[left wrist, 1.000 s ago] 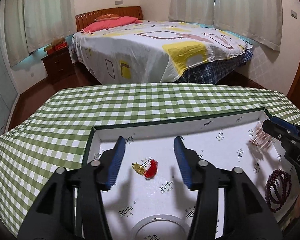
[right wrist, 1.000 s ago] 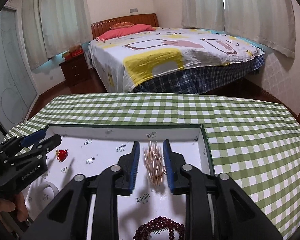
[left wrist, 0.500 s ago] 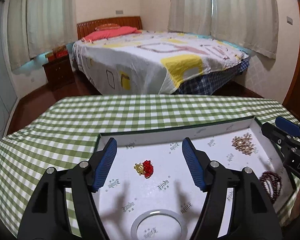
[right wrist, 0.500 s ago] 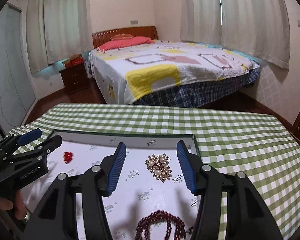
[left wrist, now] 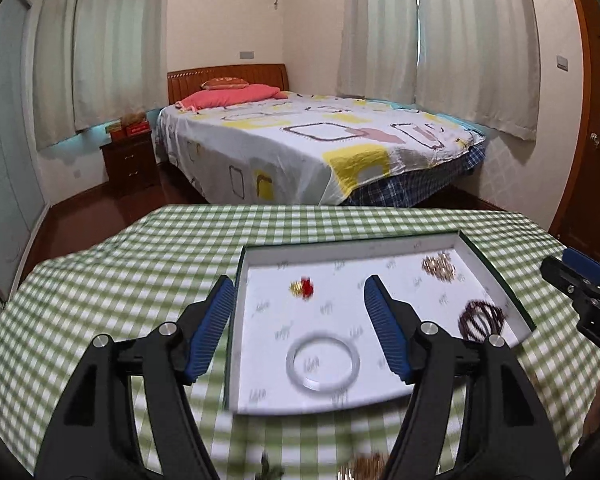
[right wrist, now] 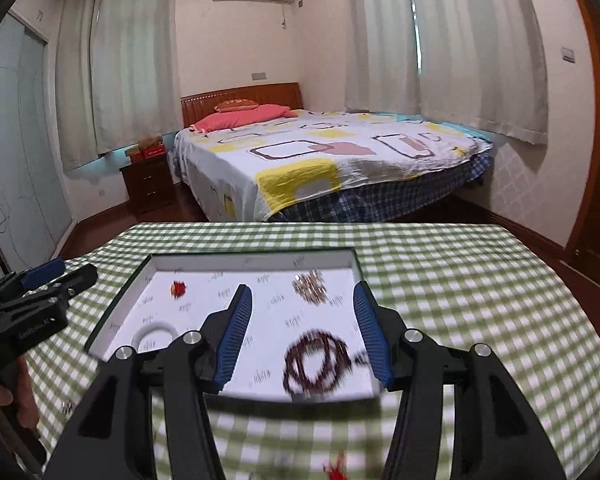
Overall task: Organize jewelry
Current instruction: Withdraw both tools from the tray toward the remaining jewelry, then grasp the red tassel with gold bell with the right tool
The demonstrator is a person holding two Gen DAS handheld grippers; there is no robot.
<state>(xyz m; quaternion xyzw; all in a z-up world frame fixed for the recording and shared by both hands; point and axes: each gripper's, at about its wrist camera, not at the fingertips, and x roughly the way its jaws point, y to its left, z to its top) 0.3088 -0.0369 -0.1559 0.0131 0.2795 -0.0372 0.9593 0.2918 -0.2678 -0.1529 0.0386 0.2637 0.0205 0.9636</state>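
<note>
A shallow white box (left wrist: pixel 496 276) (right wrist: pixel 116 312) lies on the green checked table. In it are a red and gold brooch (left wrist: pixel 302 288) (right wrist: pixel 178 288), a gold pearl brooch (left wrist: pixel 439 266) (right wrist: pixel 310 287), a dark red bead bracelet (left wrist: pixel 480 319) (right wrist: pixel 315 362) and a pale bangle (left wrist: pixel 323 361) (right wrist: pixel 155 334). My left gripper (left wrist: pixel 300 320) is open and empty, held above the box's near left part. My right gripper (right wrist: pixel 302 332) is open and empty, above the bead bracelet.
Blurred small pieces lie on the cloth near the front edge, one gold (left wrist: pixel 364 468) and one red (right wrist: pixel 336 470). Beyond the table stands a bed (left wrist: pixel 312 144) with a nightstand (left wrist: pixel 130 164); a door (left wrist: pixel 596 120) is at right.
Both grippers have pulled back and up from the box and opened wider. The right gripper has let go of the gold pearl brooch, which now lies in the box.
</note>
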